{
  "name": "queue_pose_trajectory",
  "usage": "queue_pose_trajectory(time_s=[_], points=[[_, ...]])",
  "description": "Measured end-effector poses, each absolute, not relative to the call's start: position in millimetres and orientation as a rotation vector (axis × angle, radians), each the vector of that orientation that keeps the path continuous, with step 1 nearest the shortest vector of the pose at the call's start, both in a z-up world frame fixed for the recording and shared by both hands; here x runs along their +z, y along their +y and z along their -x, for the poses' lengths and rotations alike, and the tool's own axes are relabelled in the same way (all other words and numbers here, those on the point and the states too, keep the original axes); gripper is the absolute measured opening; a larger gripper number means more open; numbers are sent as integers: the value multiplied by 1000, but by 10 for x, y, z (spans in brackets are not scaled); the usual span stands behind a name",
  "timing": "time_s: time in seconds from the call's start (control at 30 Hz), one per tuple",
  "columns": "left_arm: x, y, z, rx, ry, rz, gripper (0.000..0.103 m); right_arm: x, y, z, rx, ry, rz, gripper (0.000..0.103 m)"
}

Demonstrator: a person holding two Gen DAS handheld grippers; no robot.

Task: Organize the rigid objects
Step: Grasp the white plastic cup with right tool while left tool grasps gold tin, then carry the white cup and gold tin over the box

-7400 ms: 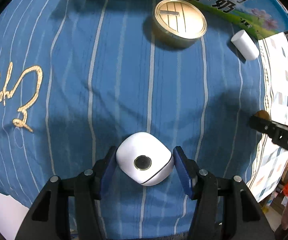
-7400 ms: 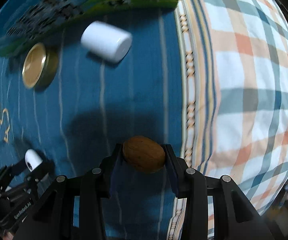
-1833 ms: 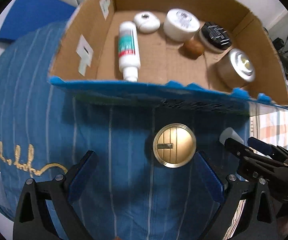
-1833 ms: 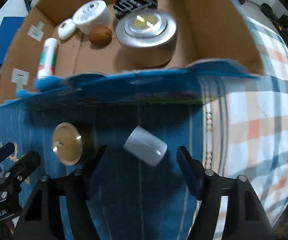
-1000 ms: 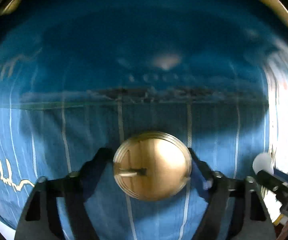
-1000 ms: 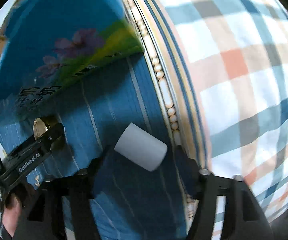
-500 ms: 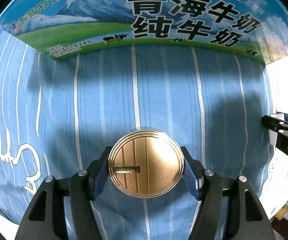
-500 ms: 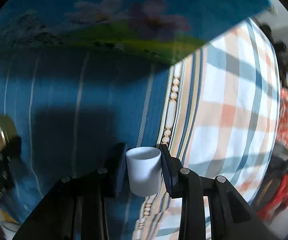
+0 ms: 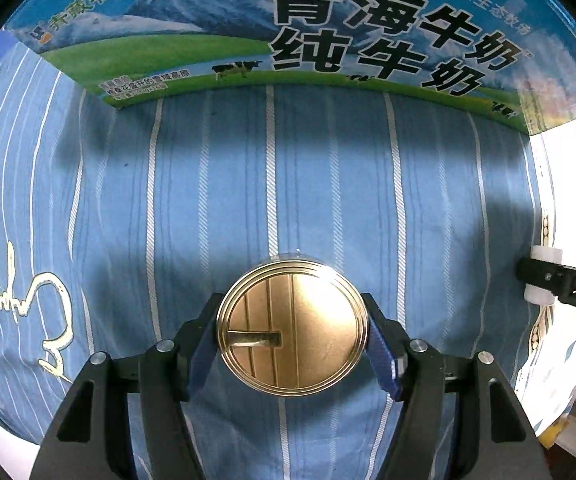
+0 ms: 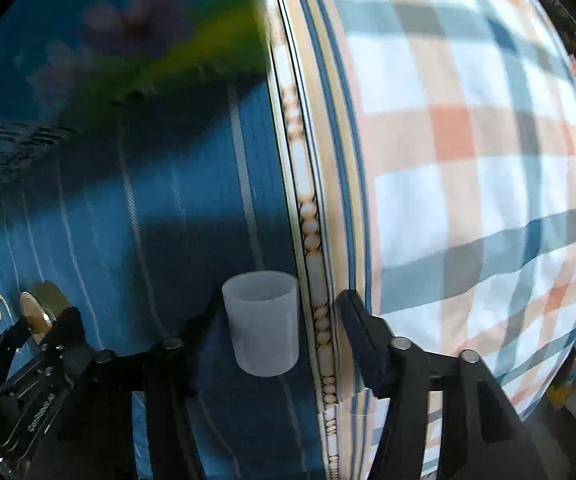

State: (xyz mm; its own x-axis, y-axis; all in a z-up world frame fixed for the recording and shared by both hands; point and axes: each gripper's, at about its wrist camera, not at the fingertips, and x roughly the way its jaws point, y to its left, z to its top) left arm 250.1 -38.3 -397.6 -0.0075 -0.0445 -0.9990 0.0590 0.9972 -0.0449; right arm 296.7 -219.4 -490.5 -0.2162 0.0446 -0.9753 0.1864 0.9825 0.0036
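Left wrist view: left gripper (image 9: 292, 334) is clamped on the gold round tin (image 9: 292, 334), lower centre of frame. Both blue pads (image 9: 380, 356) press the tin's rim on either side. The tin's lid faces the camera and shows ribs and a slot mark.

The blue striped cloth (image 9: 208, 200) fills the middle of the frame, with gold script embroidery at the left edge. The milk carton box (image 9: 288, 32), printed with mountains and green grass, spans the top of the frame, well apart from the tin.

Right wrist view (blurred): the right gripper (image 10: 284, 336) sits lower centre with the white cylinder cup (image 10: 262, 334) between its fingers. The jaws have just been opening. There is a clear gap between the cup and the right finger (image 10: 362, 344). The left finger looks just beside or touching the cup; cannot tell which. No squeeze on the cup.

The cup sits on the blue cloth right at the beaded border seam (image 10: 312, 280). The plaid sheet (image 10: 468, 160) fills the right half of the frame.

The left gripper and tin also show at the lower left of the right wrist view. In the left wrist view, the cup and one right-gripper finger show at the right edge.
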Motion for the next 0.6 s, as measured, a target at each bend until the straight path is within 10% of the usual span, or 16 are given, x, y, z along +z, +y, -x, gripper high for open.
queue_pose_trajectory(time_s=[0.1, 0.6], points=[[-4010, -406, -2515, -81, 1576, -16, 63, -5006, -2181, -2882, -140, 1769, -107, 34], [-3433, -501, -2368, -132, 1489, 10, 63, -4665, -1878, -2059, -4, 1744, -100, 34]])
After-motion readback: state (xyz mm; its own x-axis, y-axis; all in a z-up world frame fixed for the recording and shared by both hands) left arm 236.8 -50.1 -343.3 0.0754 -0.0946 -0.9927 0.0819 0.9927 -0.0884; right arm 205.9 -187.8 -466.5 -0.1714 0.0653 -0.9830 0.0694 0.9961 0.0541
